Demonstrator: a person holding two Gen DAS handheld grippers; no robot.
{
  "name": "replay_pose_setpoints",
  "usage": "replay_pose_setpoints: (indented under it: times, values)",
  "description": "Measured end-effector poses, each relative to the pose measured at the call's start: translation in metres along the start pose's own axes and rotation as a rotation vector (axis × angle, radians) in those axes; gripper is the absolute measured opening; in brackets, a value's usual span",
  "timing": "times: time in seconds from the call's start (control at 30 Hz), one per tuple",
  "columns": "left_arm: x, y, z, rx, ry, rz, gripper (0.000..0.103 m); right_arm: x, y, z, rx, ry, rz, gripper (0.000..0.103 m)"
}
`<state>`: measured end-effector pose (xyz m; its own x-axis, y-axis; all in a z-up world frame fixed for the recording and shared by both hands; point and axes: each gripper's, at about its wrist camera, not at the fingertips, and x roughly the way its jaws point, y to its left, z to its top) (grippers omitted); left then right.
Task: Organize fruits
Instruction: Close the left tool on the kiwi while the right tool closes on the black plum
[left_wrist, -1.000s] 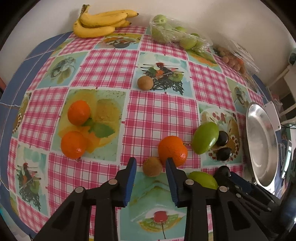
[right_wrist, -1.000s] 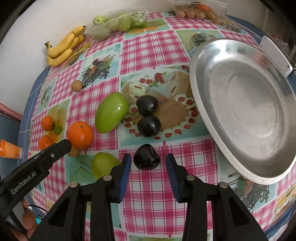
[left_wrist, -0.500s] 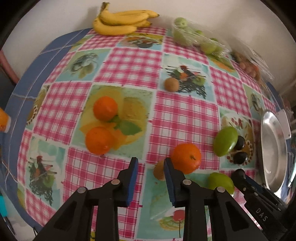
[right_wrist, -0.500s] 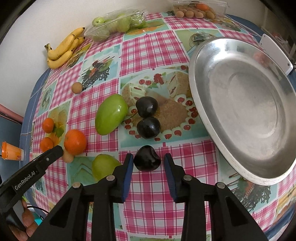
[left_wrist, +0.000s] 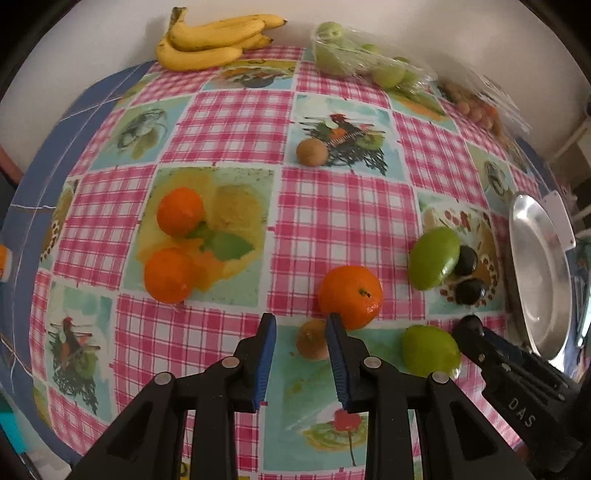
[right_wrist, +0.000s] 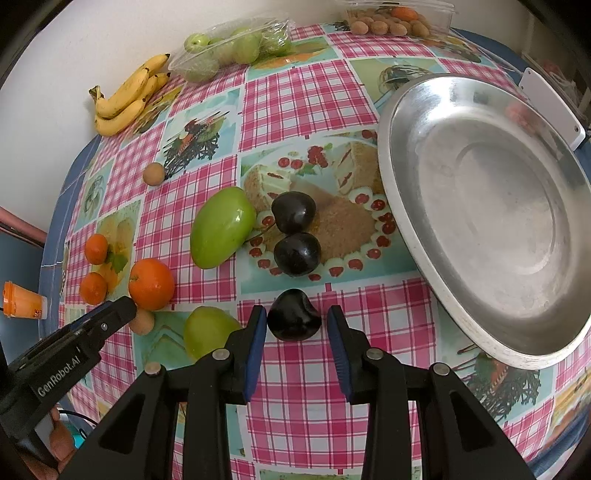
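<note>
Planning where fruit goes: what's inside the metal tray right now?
The metal tray shows only bare metal and reflections, no fruit. Its far right edge runs out of view.

A checked, picture-printed tablecloth (left_wrist: 343, 206) and an orange-capped bottle (right_wrist: 22, 301).

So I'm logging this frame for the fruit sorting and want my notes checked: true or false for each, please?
1. The metal tray has no fruit in it. True.
2. A dark plum lies between the right claw's fingers. True.
3. The bananas lie on the tray. False: they lie at the table's far edge by the wall.
4. The left claw is around an orange. False: a kiwi is between its fingers; the orange sits beside.
5. Three dark plums are in view. True.
</note>
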<state>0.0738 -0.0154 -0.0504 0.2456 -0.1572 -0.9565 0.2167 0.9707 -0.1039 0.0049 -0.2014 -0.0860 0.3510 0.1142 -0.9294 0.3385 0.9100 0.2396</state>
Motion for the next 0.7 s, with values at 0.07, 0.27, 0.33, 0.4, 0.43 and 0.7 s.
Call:
replay_pose_setpoints:
  times: [0.07, 0.27, 0.33, 0.4, 0.43, 0.7]
  values:
    - [-0.001, -0.003, -0.004, 0.008, 0.008, -0.035, 0.029, 0.000, 0.000, 0.000, -0.001, 0.000, 0.000, 0.034]
    - [0.003, -0.007, -0.006, 0.031, 0.027, -0.040, 0.029, 0.001, 0.001, 0.000, -0.005, 0.003, 0.011, 0.031]
    - [0.007, -0.005, -0.007, 0.031, 0.041, -0.038, 0.028, 0.001, 0.000, 0.000, -0.002, 0.004, 0.015, 0.031]
    - [0.009, -0.005, -0.007, 0.030, 0.050, -0.039, 0.027, 0.000, 0.000, 0.000, -0.001, 0.003, 0.017, 0.030]
    - [0.009, -0.004, -0.007, 0.028, 0.047, -0.041, 0.027, 0.000, 0.000, 0.000, -0.002, 0.002, 0.013, 0.030]
    - [-0.003, 0.005, -0.007, 0.011, 0.018, -0.072, 0.026, -0.009, -0.002, 0.001, 0.012, -0.017, 0.021, 0.030]
